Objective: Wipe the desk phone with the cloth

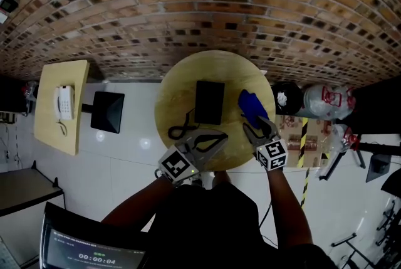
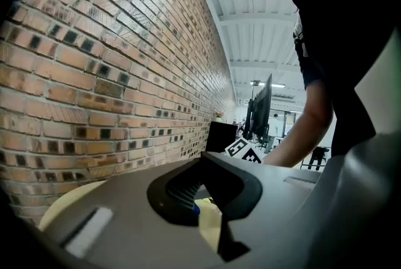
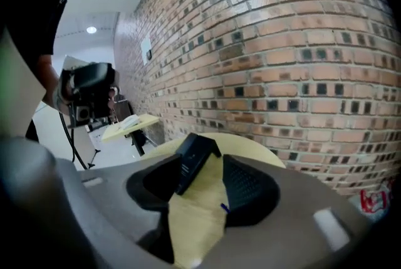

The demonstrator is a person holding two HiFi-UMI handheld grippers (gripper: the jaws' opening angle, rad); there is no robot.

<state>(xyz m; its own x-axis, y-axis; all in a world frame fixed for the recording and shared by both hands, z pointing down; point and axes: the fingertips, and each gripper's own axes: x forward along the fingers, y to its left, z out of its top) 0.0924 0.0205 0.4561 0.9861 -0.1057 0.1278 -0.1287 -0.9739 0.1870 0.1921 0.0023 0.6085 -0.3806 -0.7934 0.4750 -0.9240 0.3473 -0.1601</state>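
A black desk phone (image 1: 209,101) lies flat in the middle of the round wooden table (image 1: 178,83), its cord (image 1: 182,131) looped at its near left. To its right lies a blue cloth (image 1: 252,105). My right gripper (image 1: 258,128) stands open at the cloth's near edge, nothing between its fingers. In the right gripper view the phone (image 3: 194,158) shows beyond the parted jaws of my right gripper (image 3: 213,167), and a sliver of the cloth (image 3: 223,206) sits by the right pad. My left gripper (image 1: 216,137) hovers over the table's near part, shut and empty; its tips meet in the left gripper view (image 2: 203,164).
A brick wall (image 1: 207,4) runs just behind the table. A small side desk (image 1: 50,130) with a white phone (image 1: 64,103) stands at the left, a black monitor (image 1: 108,111) beside it. Bags and clutter (image 1: 322,101) sit on the floor at the right.
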